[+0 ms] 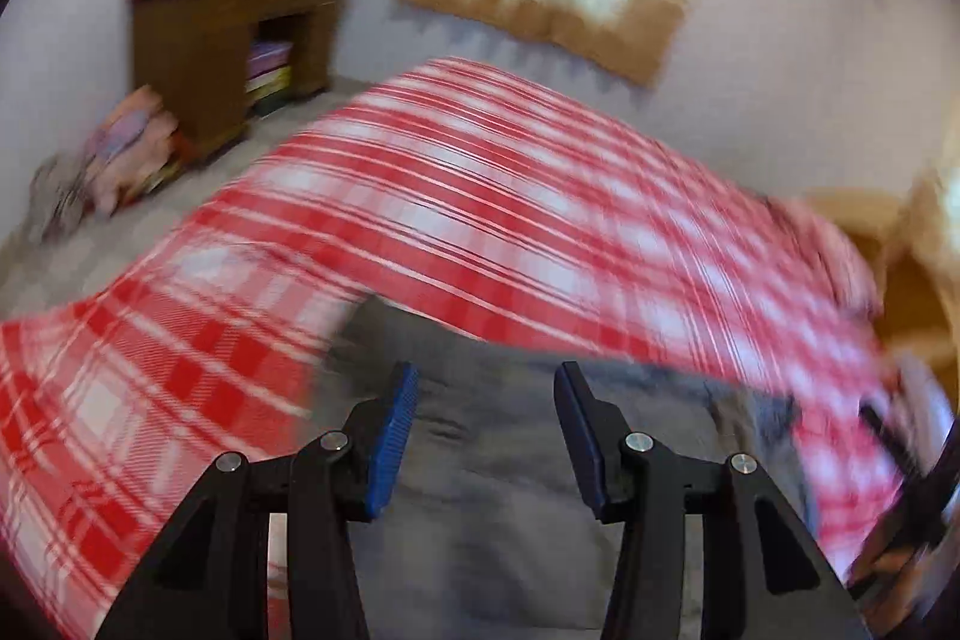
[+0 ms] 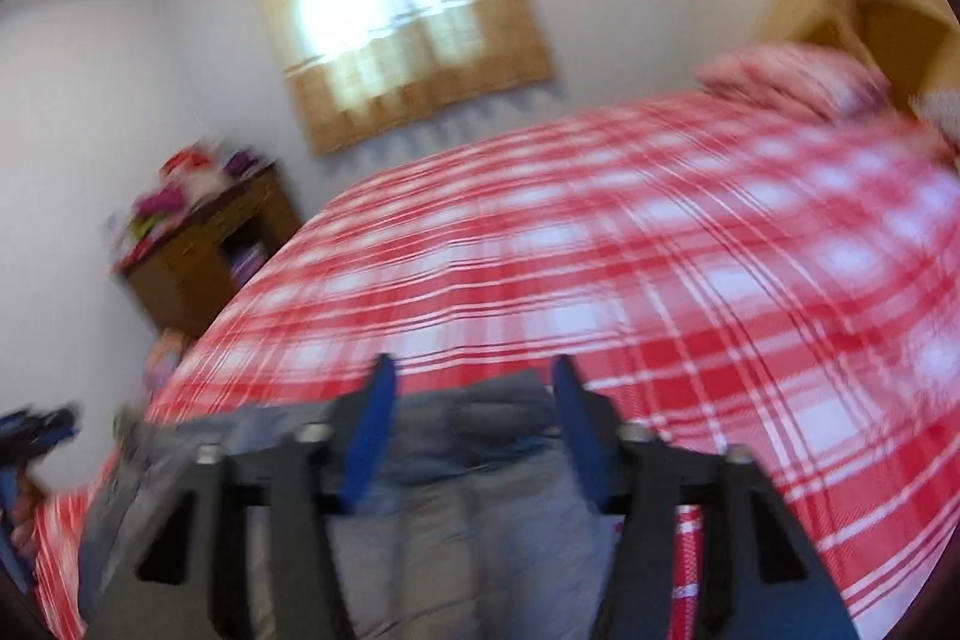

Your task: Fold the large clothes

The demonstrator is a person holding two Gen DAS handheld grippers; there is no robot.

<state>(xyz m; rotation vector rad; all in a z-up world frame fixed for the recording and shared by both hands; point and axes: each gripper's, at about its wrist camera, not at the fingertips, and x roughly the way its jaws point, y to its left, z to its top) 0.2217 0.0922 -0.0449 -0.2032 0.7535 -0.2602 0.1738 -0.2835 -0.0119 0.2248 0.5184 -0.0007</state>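
A grey garment (image 1: pixel 498 490) lies on a bed with a red and white plaid cover (image 1: pixel 480 190). My left gripper (image 1: pixel 486 388) hovers over the grey cloth, open, its blue pads well apart and nothing pinched. In the blurred right wrist view the grey garment (image 2: pixel 480 460) runs under and between the fingers of my right gripper (image 2: pixel 474 376). Its pads stand apart and do not press on the cloth. The garment's far edge lies near the fingertips, on the plaid cover (image 2: pixel 660 250). The other gripper shows as a dark blur at each view's side edge.
A brown wooden cabinet (image 1: pixel 210 58) with bright clothes piled on top stands by the wall past the bed. More clothes (image 1: pixel 126 160) lie heaped on the floor beside it. A bright window with a tan curtain (image 2: pixel 384 16) is behind. A pink pillow (image 2: pixel 792 76) sits at the bed's far right.
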